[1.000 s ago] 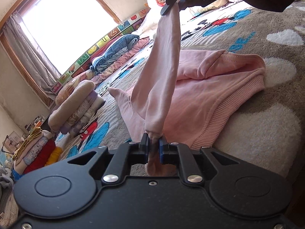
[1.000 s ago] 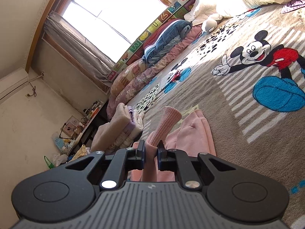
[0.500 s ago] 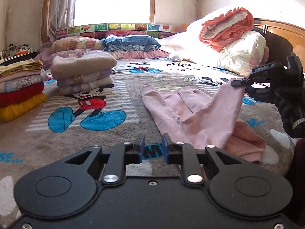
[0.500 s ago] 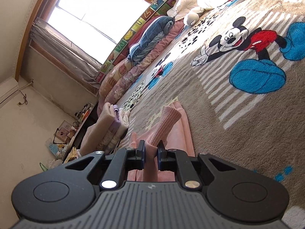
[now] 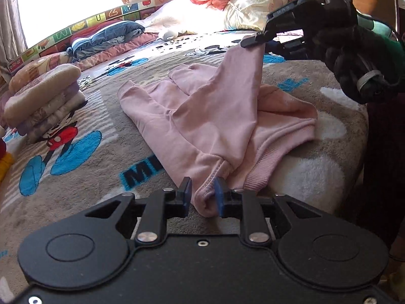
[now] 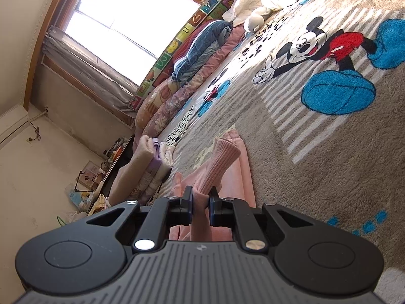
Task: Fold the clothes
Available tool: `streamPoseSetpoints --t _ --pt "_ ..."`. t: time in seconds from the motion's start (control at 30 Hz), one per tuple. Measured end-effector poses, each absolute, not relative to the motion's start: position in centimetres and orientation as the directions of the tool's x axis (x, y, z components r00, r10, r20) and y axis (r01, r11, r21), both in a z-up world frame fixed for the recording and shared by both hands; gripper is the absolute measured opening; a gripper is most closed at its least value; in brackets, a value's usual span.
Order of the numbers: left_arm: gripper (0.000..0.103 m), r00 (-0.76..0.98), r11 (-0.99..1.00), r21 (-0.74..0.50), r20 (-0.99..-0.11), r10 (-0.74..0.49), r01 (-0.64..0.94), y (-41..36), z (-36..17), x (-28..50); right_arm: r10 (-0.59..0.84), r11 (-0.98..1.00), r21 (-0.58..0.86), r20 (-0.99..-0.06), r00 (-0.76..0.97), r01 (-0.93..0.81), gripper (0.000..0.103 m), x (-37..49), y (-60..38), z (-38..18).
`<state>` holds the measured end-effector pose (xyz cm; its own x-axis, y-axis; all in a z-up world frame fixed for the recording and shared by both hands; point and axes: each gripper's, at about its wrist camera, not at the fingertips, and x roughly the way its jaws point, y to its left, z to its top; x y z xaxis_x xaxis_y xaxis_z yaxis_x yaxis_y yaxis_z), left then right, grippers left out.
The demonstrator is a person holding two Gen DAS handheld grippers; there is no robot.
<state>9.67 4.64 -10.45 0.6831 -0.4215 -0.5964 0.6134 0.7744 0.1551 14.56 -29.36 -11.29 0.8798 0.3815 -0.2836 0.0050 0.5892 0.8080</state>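
A pink sweatshirt (image 5: 202, 116) lies crumpled on the Mickey Mouse blanket (image 5: 76, 177). My left gripper (image 5: 202, 197) is open at its near edge, one finger on each side of a bunched fold of pink fabric. My right gripper (image 5: 255, 41) is up at the far right, shut on one sleeve (image 5: 243, 81), which hangs taut from it down to the body. In the right wrist view the ribbed cuff (image 6: 225, 152) sticks out past the right gripper (image 6: 201, 202). The rest of the sweatshirt (image 6: 243, 177) lies below.
A stack of folded blankets (image 5: 43, 101) stands at the left. Rolled bedding (image 5: 106, 38) lines the window side and pillows (image 5: 240, 2) pile up at the back. A black-gloved hand (image 5: 354, 50) holds the right gripper. The bed's edge (image 5: 359, 136) drops off at the right.
My left gripper let go of the sweatshirt, swung away, and has come back open around its near fold. The right gripper has kept its hold on the sleeve.
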Motion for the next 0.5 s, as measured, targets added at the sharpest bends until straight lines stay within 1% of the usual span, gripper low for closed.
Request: streamPoseSetpoints --t 0.17,0.3,0.5 --pt "0.019 0.762 0.871 0.057 -0.515 -0.393 0.488 7.5 -8.0 12.0 0.394 0.553 0.833 -0.259 0.882 -0.003 0.014 13.9 -30.4 -12.9" --pt "0.019 0.774 0.877 0.029 -0.486 -0.407 0.479 7.2 -7.2 13.2 0.395 0.534 0.845 -0.260 0.881 0.010 0.015 13.9 -31.1 -14.0" --pt "0.019 0.749 0.853 0.063 -0.514 -0.418 0.519 4.7 -7.8 14.4 0.406 0.548 0.836 -0.280 0.870 0.013 0.017 14.4 -31.1 -14.0"
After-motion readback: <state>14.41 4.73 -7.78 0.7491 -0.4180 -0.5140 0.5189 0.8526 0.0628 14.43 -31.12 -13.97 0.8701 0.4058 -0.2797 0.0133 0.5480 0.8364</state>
